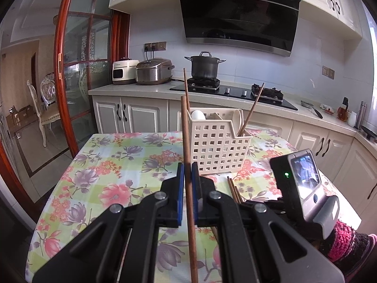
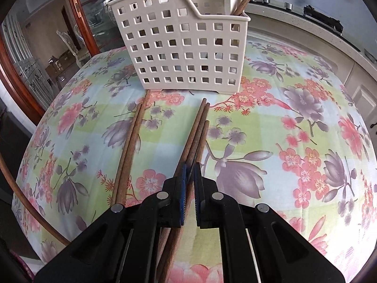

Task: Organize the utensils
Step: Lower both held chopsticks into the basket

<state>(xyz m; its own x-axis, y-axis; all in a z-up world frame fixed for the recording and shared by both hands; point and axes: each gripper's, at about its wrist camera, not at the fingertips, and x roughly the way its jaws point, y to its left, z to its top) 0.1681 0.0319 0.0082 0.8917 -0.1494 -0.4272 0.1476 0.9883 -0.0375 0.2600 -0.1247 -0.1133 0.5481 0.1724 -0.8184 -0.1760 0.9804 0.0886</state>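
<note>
My left gripper (image 1: 188, 167) is shut on a brown wooden chopstick (image 1: 185, 129), held nearly upright in front of the cream perforated caddy (image 1: 219, 146). The caddy holds white spoons (image 1: 198, 114) and two leaning chopsticks (image 1: 253, 108). My right gripper (image 2: 191, 167) is shut and points down just above a bundle of three chopsticks (image 2: 198, 132) on the floral tablecloth (image 2: 271, 129). Nothing shows between its pads. Another pair of chopsticks (image 2: 132, 141) lies to the left. The caddy (image 2: 188, 54) stands just beyond both groups.
The right unit's back with its small screen (image 1: 304, 179) and a pink knit sleeve (image 1: 346, 243) sit at the table's right. Behind the table are a counter with a pot (image 1: 205, 66) on the hob, two cookers (image 1: 153, 70), and a glass door (image 1: 77, 70) on the left.
</note>
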